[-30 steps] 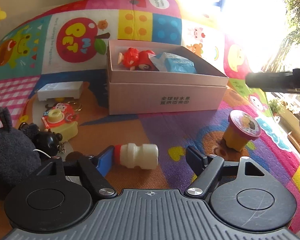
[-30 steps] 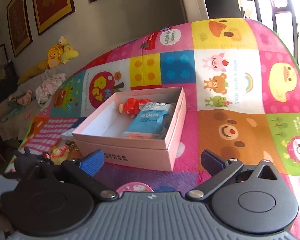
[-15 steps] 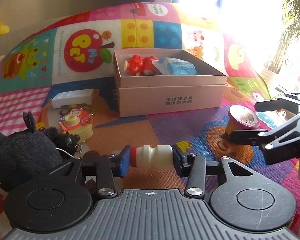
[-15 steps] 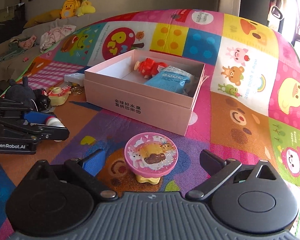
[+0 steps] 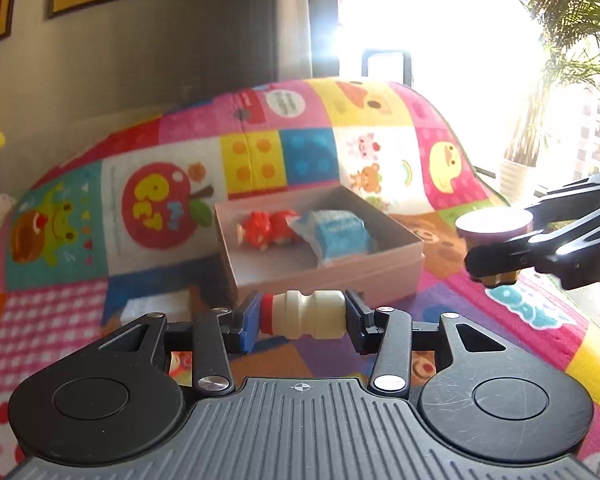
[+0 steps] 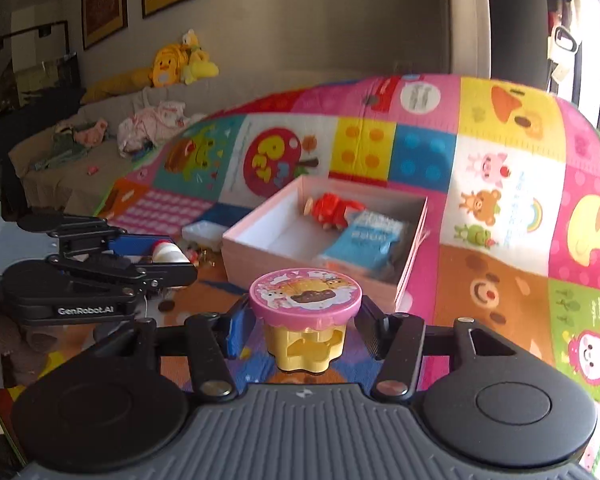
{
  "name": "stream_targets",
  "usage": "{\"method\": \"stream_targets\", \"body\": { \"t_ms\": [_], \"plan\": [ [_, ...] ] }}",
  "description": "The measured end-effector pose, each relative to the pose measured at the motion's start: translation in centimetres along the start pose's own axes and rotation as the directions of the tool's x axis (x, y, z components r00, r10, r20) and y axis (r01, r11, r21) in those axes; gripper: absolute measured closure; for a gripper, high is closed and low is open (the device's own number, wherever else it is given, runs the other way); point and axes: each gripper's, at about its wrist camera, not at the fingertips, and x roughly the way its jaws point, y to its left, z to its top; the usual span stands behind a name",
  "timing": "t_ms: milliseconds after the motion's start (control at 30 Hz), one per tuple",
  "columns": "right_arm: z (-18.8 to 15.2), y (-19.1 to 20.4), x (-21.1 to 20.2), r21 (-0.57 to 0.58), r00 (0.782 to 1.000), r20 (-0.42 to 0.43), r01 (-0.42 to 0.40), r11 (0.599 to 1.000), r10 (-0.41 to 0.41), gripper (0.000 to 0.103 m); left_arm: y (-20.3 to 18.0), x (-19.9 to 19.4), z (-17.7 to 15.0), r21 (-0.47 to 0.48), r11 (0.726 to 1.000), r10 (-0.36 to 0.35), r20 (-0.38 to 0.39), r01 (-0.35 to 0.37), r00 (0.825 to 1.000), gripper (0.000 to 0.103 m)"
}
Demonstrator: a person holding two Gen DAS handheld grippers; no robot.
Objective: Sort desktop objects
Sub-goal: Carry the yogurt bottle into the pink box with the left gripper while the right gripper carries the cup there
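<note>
My left gripper [image 5: 302, 320] had its jaws clamped endwise on the small white bottle [image 5: 303, 319], while my right gripper [image 6: 305, 330] jaws were closing around the pink-lidded yellow cup [image 6: 305, 312], both before the pink box [image 5: 320, 276].

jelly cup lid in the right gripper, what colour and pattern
Pink, with cartoon animals printed on the jelly cup lid; clearest in the right wrist view.
</note>
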Motion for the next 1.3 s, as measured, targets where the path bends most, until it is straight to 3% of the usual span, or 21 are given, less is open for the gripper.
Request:
{"method": "stream_targets", "body": {
  "t_ms": [167,367,433,500,533,567,633,733,900,1067,1300],
  "plan": [
    [2.4,-0.4,-2.1,-0.017,0.99,0.126,0.063,0.998,-0.06,0.049,1.0,4.3,2.5,-0.021,0.999,0.026,-0.025,-0.027,0.999,0.055],
    [2.8,-1.5,-1.0,0.006,0.991,0.105,0.085,0.996,-0.085,0.049,2.0,9.5,4.9,-0.051,0.996,0.071,-0.025,-0.072,0.997,0.054],
    [2.7,-1.6,-0.5,0.008,0.991,0.097,0.088,0.996,-0.088,0.049,2.2,10.3,4.8,-0.058,0.996,0.071,-0.057,-0.075,0.996,0.048],
    [2.9,-1.8,-0.1,0.013,0.991,0.096,0.093,0.996,-0.093,0.049,2.6,9.6,4.1,-0.085,0.995,0.047,-0.062,-0.053,0.997,0.03],
    [3.0,-1.9,0.1,0.015,0.991,0.095,0.092,0.996,-0.093,0.049,2.8,8.8,3.4,-0.094,0.994,0.049,-0.059,-0.055,0.997,0.017],
    [3.2,-2.0,0.4,0.016,0.991,0.093,0.09,0.996,-0.091,0.048,2.8,8.1,2.9,-0.096,0.993,0.061,-0.057,-0.066,0.997,0.011],
    [3.9,-2.1,1.5,0.022,0.994,0.078,0.079,0.997,-0.081,0.048,2.5,6.0,1.4,-0.097,0.993,0.06,-0.061,-0.066,0.996,0.008],
    [5.5,-2.1,4.6,0.046,0.999,0.037,0.033,0.998,-0.035,0.048,1.8,3.4,-0.6,-0.125,0.992,0.003,-0.063,-0.011,0.998,0.006],
    [7.9,-1.1,13.2,0.116,0.996,-0.074,-0.036,0.993,0.044,0.049,1.1,0.8,-2.9,-0.146,0.989,-0.012,-0.054,0.004,0.998,0.003],
    [7.2,0.3,20.6,0.109,0.984,-0.178,0.028,0.994,-0.009,0.049,2.4,-0.9,-3.8,-0.192,0.981,0.003,-0.043,-0.011,0.999,0.001],
    [5.1,1.2,22.2,0.066,0.977,-0.215,0.031,0.997,-0.016,0.047,3.5,-0.6,-4.8,-0.226,0.974,0.017,-0.06,-0.03,0.998,0.001]
  ]
}}
